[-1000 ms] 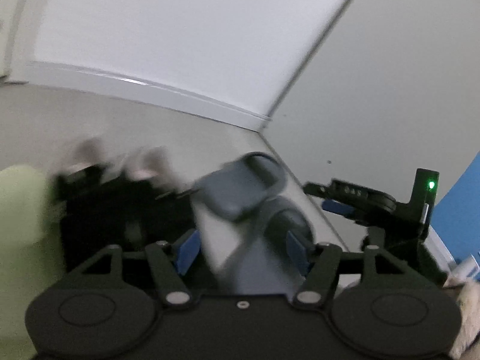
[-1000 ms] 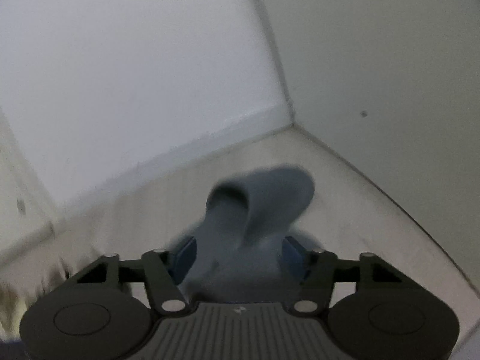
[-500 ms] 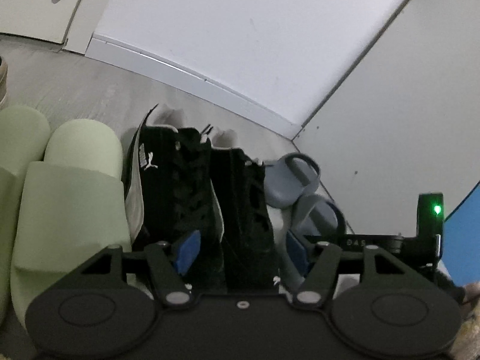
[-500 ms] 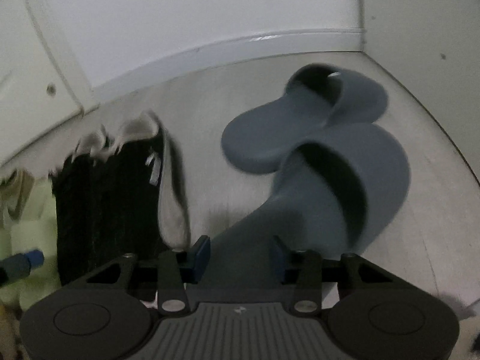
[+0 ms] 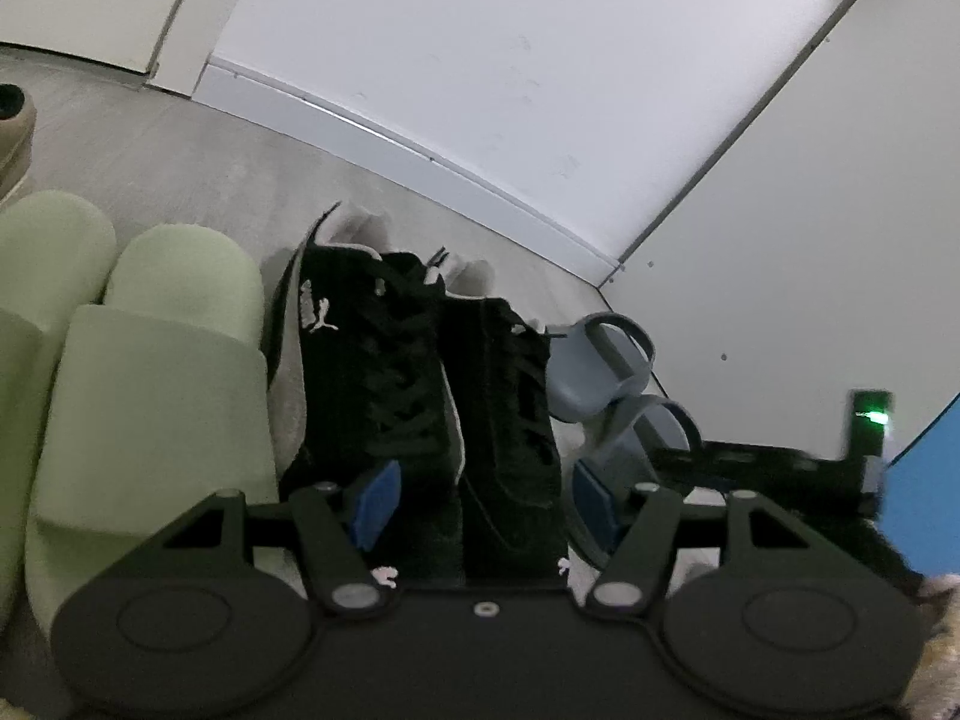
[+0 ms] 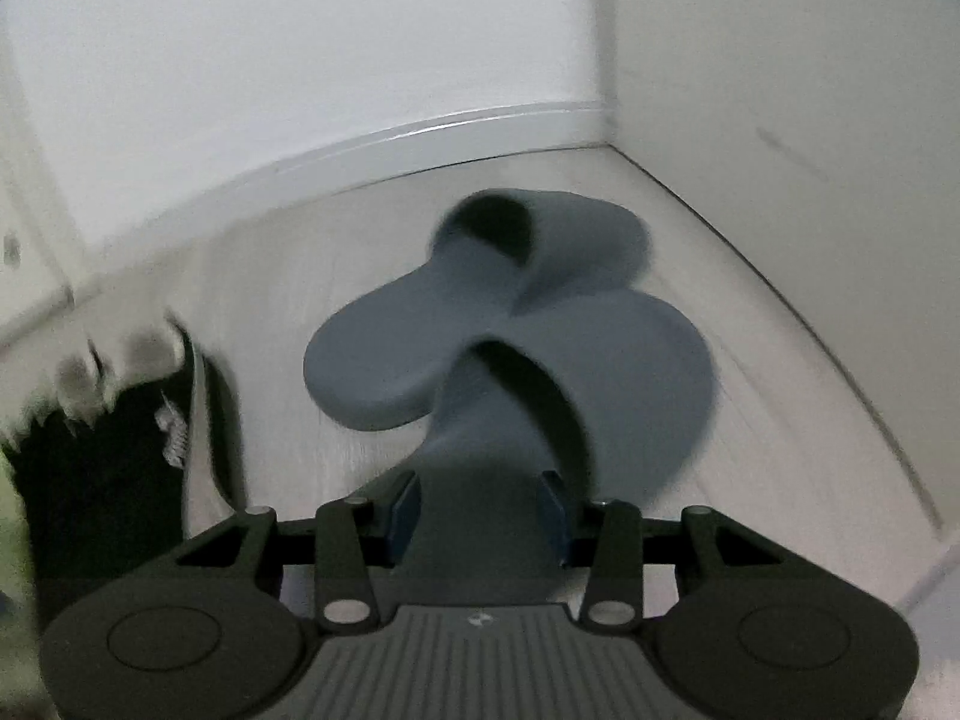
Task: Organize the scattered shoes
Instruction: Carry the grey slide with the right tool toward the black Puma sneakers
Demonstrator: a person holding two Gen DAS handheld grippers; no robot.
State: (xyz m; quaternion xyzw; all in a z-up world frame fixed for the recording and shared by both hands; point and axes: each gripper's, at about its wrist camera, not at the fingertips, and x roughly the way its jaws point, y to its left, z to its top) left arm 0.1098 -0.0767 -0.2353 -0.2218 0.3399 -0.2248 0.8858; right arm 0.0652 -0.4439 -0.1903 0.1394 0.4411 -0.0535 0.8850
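Grey slippers are sitting in the corner of the floor [image 6: 750, 324], where the two white walls meet. The right gripper [image 6: 479, 515] is pinching the heel end of the nearer grey slipper [image 6: 576, 384], its blue-padded fingers [image 6: 403, 509] pressing in on either side of the sole. The farther grey slipper [image 6: 480, 300] is lying crosswise beyond it, its heel swinging out toward the left, and the two are touching or overlapping where they cross. The right wrist view is blurring at the edges, so fine detail on the shoes at its left is hard to read.

In the left wrist view the left gripper [image 5: 480, 495] is hovering over a pair of black sneakers [image 5: 384, 372], its fingers [image 5: 375, 501] spreading wide with nothing caught between them; the right-hand sneaker [image 5: 510, 420] is lying under the gap. The sneakers are standing side by side, toes pointing toward the baseboard [image 5: 420, 150]. Just beside them on the left a pair of pale green slides [image 5: 150, 372] is lining up the same way. A tan shoe [image 5: 12, 132] is peeking in at the far left edge. To the right of the sneakers the grey slippers are showing again, with the dark frame of the other gripper and its green light [image 5: 873, 417] reaching in from the right.
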